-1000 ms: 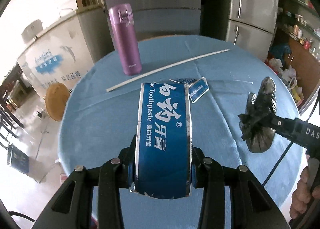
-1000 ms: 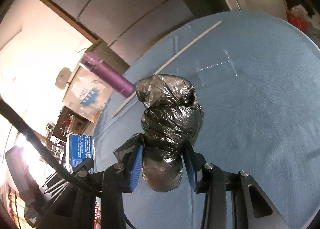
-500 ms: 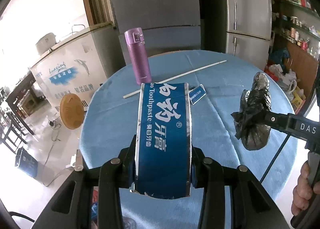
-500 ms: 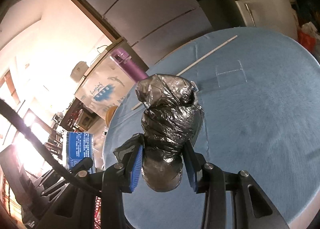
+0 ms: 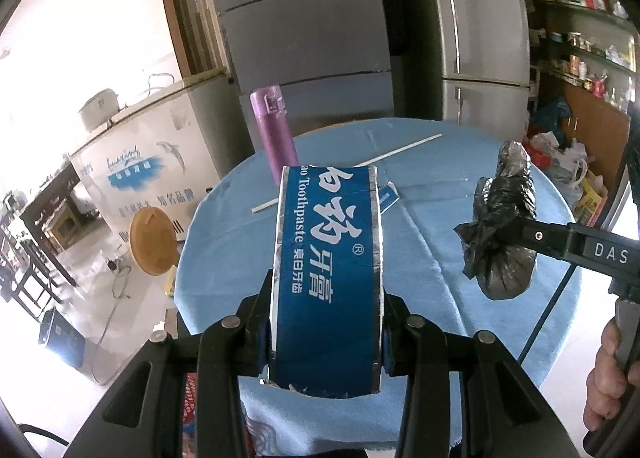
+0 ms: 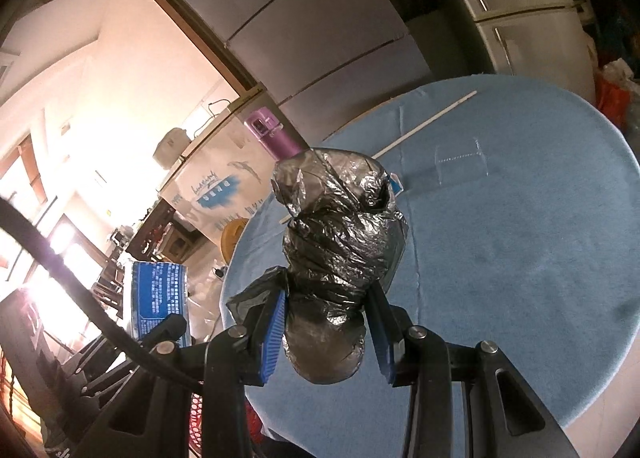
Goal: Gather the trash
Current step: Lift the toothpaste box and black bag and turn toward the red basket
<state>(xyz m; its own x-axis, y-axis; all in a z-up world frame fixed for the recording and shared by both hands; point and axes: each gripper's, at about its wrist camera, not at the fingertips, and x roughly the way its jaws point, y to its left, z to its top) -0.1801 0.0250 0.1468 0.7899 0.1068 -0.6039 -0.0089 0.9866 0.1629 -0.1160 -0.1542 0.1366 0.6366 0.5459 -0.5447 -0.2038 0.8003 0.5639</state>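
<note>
**A:** Left wrist view first. The left claw (image 5: 326,332) is clamped on the box (image 5: 326,258), a blue toothpaste carton, pads on its two narrow sides near the lower end. It's held up over the near edge of the surface (image 5: 420,202). Looks empty to me, so light, but thin card crushes easily. The side grip is the right one; squeezing the wide faces would fold it.

**B:** And the room around it?

**A:** Plenty. Ahead there's a flask (image 5: 274,130) standing near the far-left rim, a long stick (image 5: 404,148) lying across the back and a small blue scrap (image 5: 387,196) just behind the carton. All well apart from the claw. The bag is off to the right, apart from the carton too.

**B:** Right wrist view?

**A:** The right claw (image 6: 328,332) is closed on the bag (image 6: 338,226), a knotted black plastic bundle, pinched at its waist with a bulge above and below. Soft and slick, I'd guess light. The waist is a good spot since the bulges stop it sliding out, though a loose flap sticks out on the left.

**B:** Edges?

**A:** It hangs near the surface's (image 6: 520,218) near-left rim, with open cloth to the right. The carton shows at far left, beyond the rim. No bin is clearly visible.
</note>
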